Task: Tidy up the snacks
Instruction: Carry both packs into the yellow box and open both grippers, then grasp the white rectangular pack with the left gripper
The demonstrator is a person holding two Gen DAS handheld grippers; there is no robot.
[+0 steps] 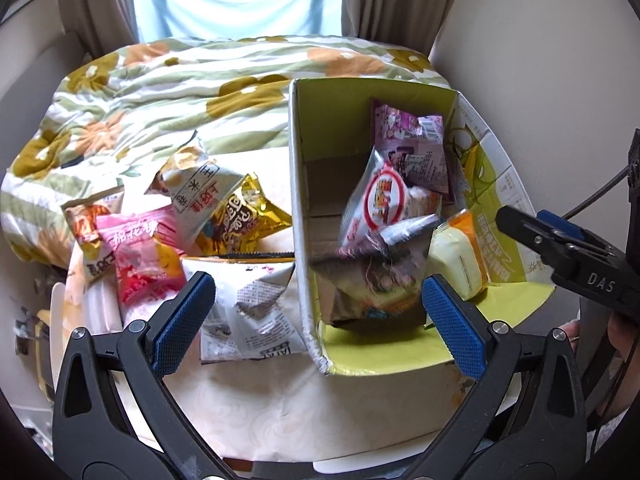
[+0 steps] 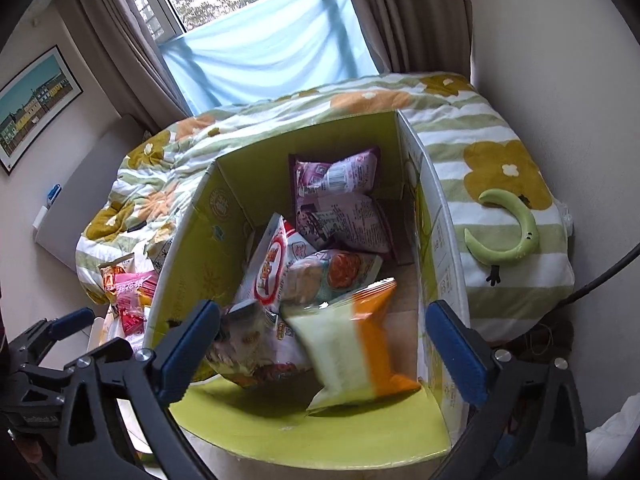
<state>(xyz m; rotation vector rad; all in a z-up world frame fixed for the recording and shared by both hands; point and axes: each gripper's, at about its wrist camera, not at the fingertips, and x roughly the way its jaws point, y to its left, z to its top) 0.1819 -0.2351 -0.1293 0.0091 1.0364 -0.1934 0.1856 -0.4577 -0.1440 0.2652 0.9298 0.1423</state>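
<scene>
An open cardboard box [image 1: 298, 184] with a green lining stands on the table and holds several snack packets; it also shows in the right wrist view [image 2: 192, 248]. A yellow-and-orange packet [image 2: 356, 340] is blurred in mid-air over the box, free of my right gripper [image 2: 324, 344], which is open above the box's near end. The same packet shows in the left wrist view [image 1: 460, 256]. My left gripper [image 1: 316, 312] is open and empty over the box's left wall. A white printed packet [image 1: 248, 308], a gold packet [image 1: 240, 220] and a pink packet [image 1: 140, 256] lie left of the box.
A bed with a green floral quilt [image 1: 160, 96] lies behind the table, under a curtained window. A green banana-shaped cushion [image 2: 516, 228] rests on the quilt. My right gripper's arm [image 1: 568, 248] shows at the right of the left wrist view. The cream tabletop [image 1: 260, 400] extends toward me.
</scene>
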